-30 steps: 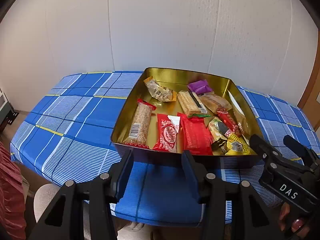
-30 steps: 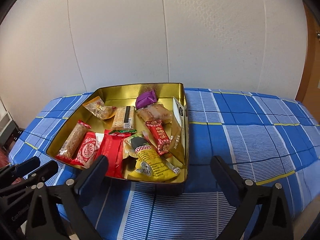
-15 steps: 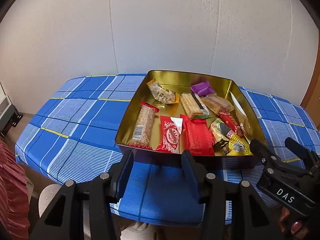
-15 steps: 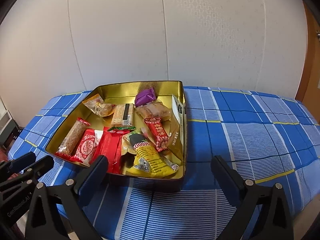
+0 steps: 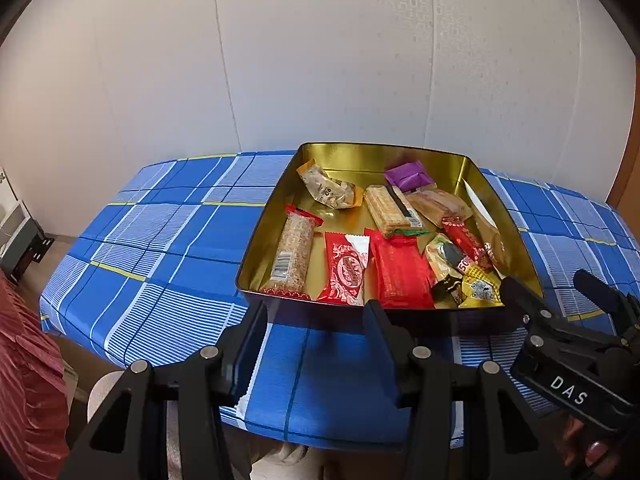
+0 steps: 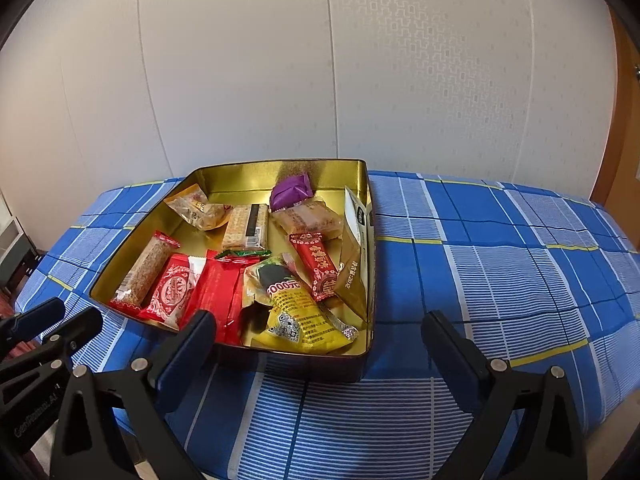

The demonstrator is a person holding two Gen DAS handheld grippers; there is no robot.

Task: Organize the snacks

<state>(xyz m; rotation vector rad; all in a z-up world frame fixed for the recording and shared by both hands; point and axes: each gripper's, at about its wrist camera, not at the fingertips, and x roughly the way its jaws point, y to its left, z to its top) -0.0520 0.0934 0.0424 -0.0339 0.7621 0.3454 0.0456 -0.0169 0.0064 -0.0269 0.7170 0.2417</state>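
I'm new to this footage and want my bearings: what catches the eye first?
A gold tin full of wrapped snacks sits on a blue checked cloth. Inside, a purple packet lies at the far wall and a yellow packet at the near corner. Both grippers hover open in front, empty.

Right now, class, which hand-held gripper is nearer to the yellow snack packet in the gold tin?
Right. The right hand-held gripper hovers at the tin's near wall, just before the yellow packet. The left hand-held gripper sits farther along that wall, by the red packets.
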